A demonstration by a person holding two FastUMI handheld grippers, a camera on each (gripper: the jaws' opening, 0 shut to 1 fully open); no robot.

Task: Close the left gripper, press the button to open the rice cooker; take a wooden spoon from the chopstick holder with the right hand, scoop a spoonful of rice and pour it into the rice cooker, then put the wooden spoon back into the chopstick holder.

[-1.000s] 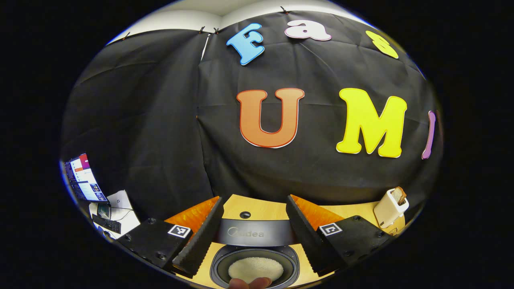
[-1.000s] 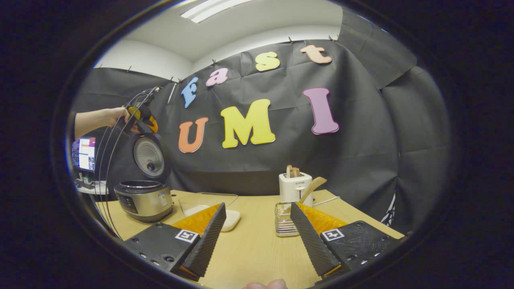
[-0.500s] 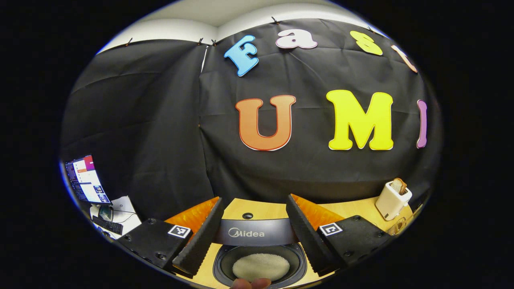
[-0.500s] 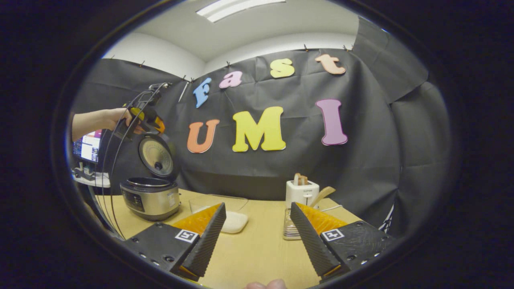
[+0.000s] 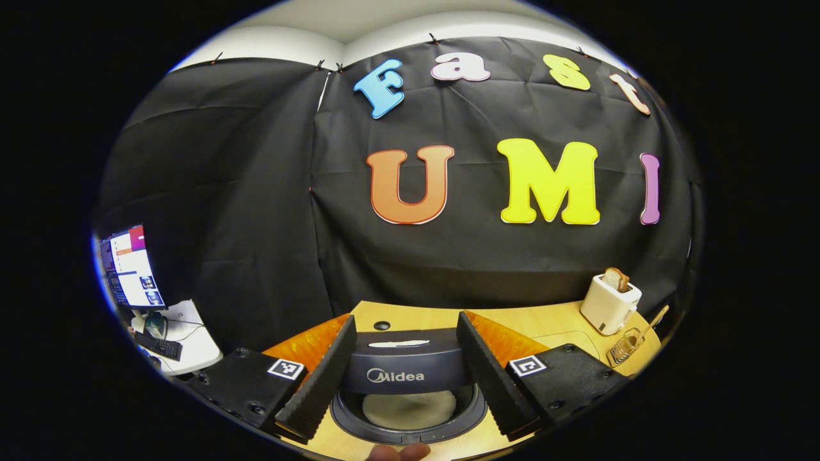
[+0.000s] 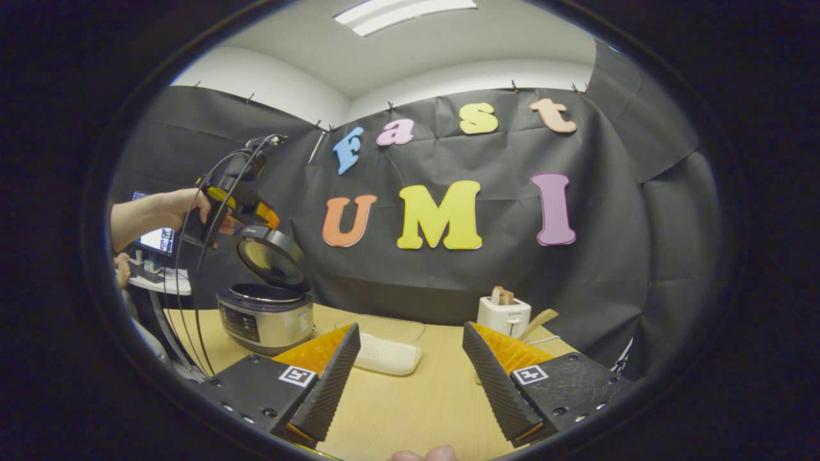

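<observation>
Booth table – items as seen

1. Left gripper [image 5: 405, 317] – jaws wide apart, clamped on nothing. Each finger mount carries a square black-and-white tag. In the right gripper view it sits against the lid's top edge, held by a hand [image 6: 186, 205] with cables trailing down.
2. Cooker [image 6: 266, 317] – stands at the table's [image 6: 410, 410] left end, with a control panel on its front; the writing there is too small to read.
3. Lid [image 5: 403, 358] – lies between the left fingers and tilts partway over the pot; white lettering on its front reads "Midea". Whether the fingers touch it, I cannot tell.
4. Rice [image 5: 410, 410] – a pale mound in the pot, shaded under the lid.
5. Right gripper [image 6: 410, 326] – jaws wide apart with nothing between them, above bare tabletop. Same square tags on the mounts.
6. Dish [image 6: 384, 355] – white contents, just right of the cooker, beyond the right gripper's left finger.
7. Toaster [image 5: 608, 304] – cream, at the table's far right, bread standing in the slot. A small mark on its front is not legible.
8. Holder [image 5: 624, 349] – a wire basket just beside the toaster.
9. Spoon [image 5: 653, 320] – wooden, standing in the holder, handle leaning out to the right.
10. Monitor [image 5: 128, 269] and keyboard [image 5: 157, 346] – on a side desk to the left, off the table.
</observation>
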